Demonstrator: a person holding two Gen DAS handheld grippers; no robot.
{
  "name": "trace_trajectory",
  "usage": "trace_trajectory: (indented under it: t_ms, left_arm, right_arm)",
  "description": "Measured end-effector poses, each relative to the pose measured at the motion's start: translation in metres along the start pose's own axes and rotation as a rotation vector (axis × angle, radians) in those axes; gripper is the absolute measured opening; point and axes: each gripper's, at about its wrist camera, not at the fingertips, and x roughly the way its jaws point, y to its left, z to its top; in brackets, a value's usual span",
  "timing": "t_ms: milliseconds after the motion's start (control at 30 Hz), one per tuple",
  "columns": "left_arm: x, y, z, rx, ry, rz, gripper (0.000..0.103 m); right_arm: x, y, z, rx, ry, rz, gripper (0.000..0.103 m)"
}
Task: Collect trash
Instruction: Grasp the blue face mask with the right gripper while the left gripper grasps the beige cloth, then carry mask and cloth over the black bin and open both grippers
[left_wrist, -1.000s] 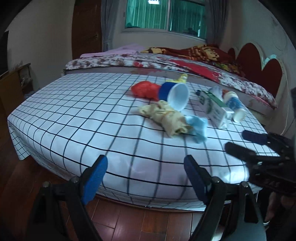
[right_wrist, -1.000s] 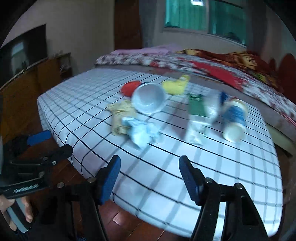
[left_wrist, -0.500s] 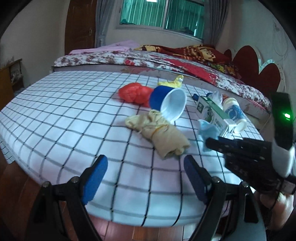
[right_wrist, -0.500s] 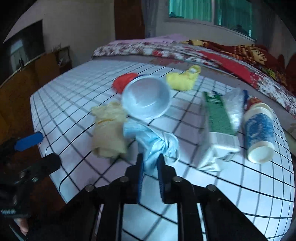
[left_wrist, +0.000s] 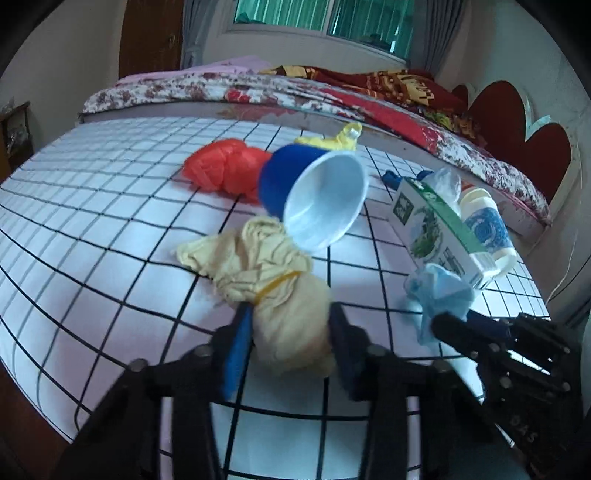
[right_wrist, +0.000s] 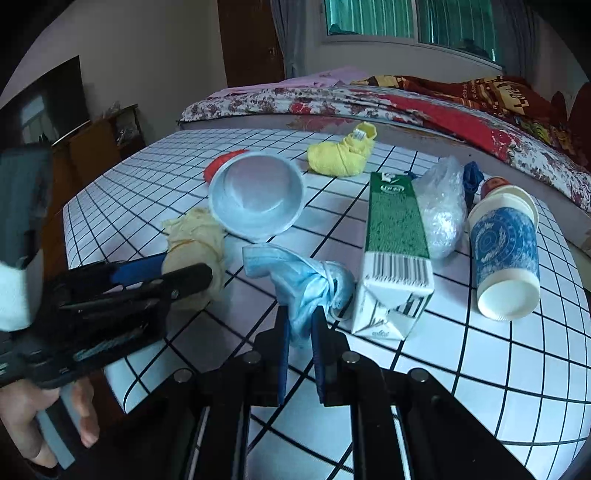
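On the checked sheet (left_wrist: 92, 221) lies a beige cloth bundle (left_wrist: 273, 273) tied with a rubber band. My left gripper (left_wrist: 290, 317) has a finger on each side of it; its jaws are closing and the pads touch the bundle's sides. The right wrist view shows that same left gripper (right_wrist: 184, 269) from the side, around the beige bundle (right_wrist: 195, 236). My right gripper (right_wrist: 298, 317) is shut on the near end of a crumpled light-blue face mask (right_wrist: 303, 280). The mask (left_wrist: 439, 291) and the right gripper (left_wrist: 443, 321) also show at the right of the left wrist view.
Behind lie a blue cup with a white inside (left_wrist: 321, 199), a red bag (left_wrist: 225, 170), a yellow bundle (right_wrist: 340, 155), a green carton (right_wrist: 395, 240), a clear plastic bag (right_wrist: 441, 206) and a blue-patterned paper cup (right_wrist: 504, 251). A hand (right_wrist: 22, 424) holds the left gripper's handle.
Both grippers moved forward over the sheet. The right one shut on the blue mask. The left one reached the beige bundle and its wide jaws narrowed around it.
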Motion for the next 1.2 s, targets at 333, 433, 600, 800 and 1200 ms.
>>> trace_trajectory:
  t_ms: [333,433,600,800,1200]
  left_arm:
    - [-0.058,0.009,-0.013,0.015,-0.091,-0.022,0.014]
    - [-0.071,0.002,-0.016,0.036,-0.100,-0.024,0.014]
    - [-0.093,-0.017,-0.027,0.089,-0.118,-0.035,0.014]
    - [-0.115,-0.042,-0.042,0.145,-0.131,-0.063,0.014]
    - [-0.142,-0.104,-0.070,0.266,-0.156,-0.163,0.014]
  right_arm:
    - [-0.048,0.010,-0.003,0.023,-0.094,0.009,0.010]
    - [-0.066,0.007,-0.009,0.048,-0.117,-0.009,0.010]
    - [-0.099,-0.001,-0.025,0.090,-0.145,-0.042,0.010]
    - [-0.140,-0.011,-0.044,0.130,-0.184,-0.080,0.010]
    - [-0.205,-0.043,-0.092,0.210,-0.219,-0.180,0.010]
